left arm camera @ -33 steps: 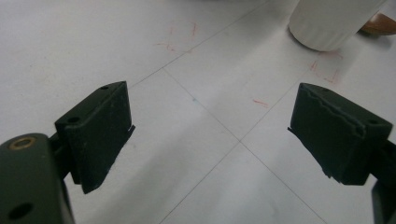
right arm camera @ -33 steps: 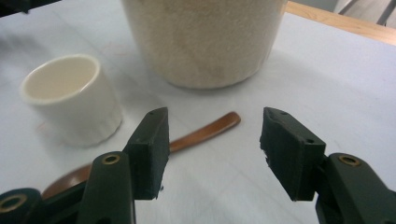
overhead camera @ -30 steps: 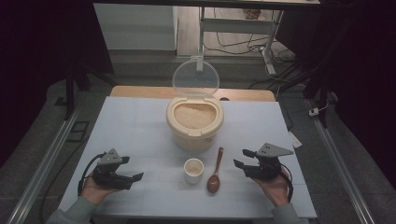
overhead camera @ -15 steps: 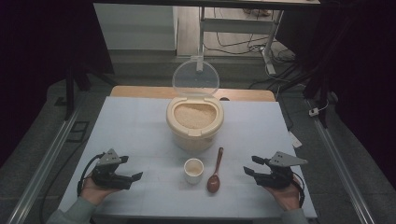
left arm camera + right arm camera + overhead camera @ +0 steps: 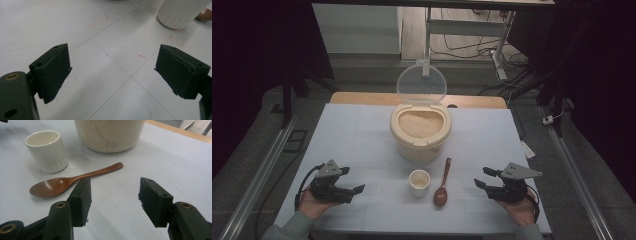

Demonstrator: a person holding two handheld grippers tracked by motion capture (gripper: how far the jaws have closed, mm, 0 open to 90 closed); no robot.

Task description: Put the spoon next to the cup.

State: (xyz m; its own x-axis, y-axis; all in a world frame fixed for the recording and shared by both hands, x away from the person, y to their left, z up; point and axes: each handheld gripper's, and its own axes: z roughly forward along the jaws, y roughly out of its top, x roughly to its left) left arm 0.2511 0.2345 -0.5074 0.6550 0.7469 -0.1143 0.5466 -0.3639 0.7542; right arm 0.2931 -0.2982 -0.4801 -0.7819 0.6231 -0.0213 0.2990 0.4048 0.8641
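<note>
Step in hand: the start, by my reading — both grippers sit low on the table (image 5: 362, 130) with nothing between their jaws, and the spoon is untouched.
Left gripper (image 5: 353, 183): jaws wide apart and empty, black blocky pads over bare white table, pointing toward the cup.
Cup (image 5: 419, 182): small, white, glazed, ribbed near the base — empty, just left of the spoon.
Spoon (image 5: 443, 184): dark brown polished wood, bowl toward the person, slim handle pointing at the container; it lies flat.
Container (image 5: 420, 131): round cream tub, grainy rice-like fill, clear lid (image 5: 421, 83) standing upright behind.
Right gripper (image 5: 482, 178): jaws spread, holding nothing, near the spoon.
Next move: probably the right gripper closing on the thin handle — a low, shallow pinch off the table.
</note>
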